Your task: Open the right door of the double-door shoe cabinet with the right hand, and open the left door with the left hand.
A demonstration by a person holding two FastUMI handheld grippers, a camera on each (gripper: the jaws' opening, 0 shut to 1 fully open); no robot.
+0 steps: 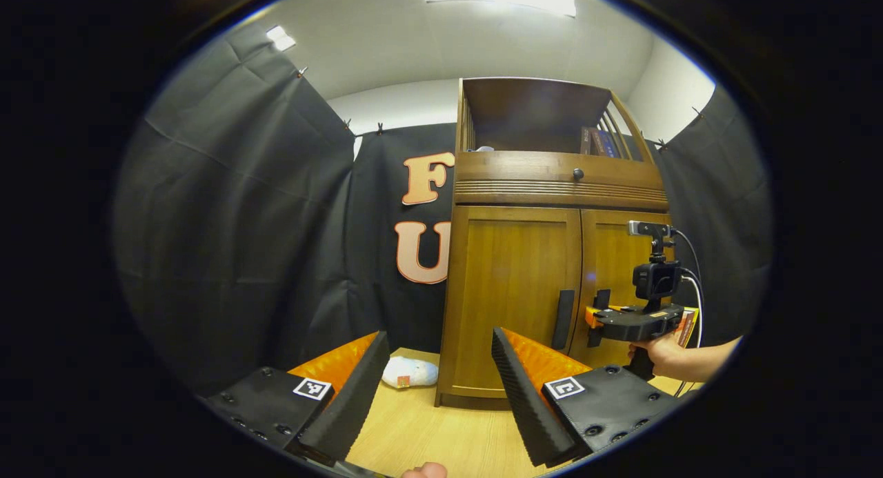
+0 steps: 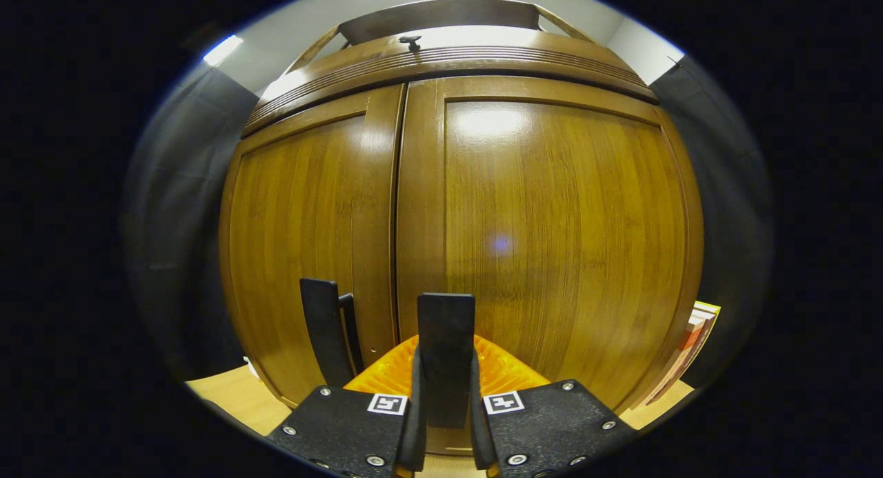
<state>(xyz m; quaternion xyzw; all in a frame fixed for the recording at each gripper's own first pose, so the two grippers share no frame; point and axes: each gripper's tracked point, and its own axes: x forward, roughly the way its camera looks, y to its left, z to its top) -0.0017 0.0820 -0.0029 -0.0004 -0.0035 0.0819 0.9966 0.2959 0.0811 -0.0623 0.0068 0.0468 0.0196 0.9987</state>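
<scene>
From the left gripper view, my left tongs (image 1: 434, 388) are spread wide with nothing between them, hanging well back from the shoe cabinet (image 1: 552, 257) that stands on the wood floor (image 1: 441, 436) against the black cloth. Both doors look closed. The left door (image 1: 514, 299) has a dark upright handle (image 1: 563, 319) near the middle seam. Farther off, my right tongs (image 1: 594, 318) are up at the right door (image 1: 621, 285), with my hand (image 1: 659, 354) behind them. A white bag (image 1: 410, 372) lies on the floor beside the cabinet.

From the right gripper view, the right tongs (image 2: 445, 402) are narrowed onto the right door's handle (image 2: 445, 354), a finger on each side. The left door's handle (image 2: 323, 340) stands just beside it. I judge the doors stiff, glossy and hinged at the outer edges, so the bar is the only sound hold; the lacquered panel would slip.
</scene>
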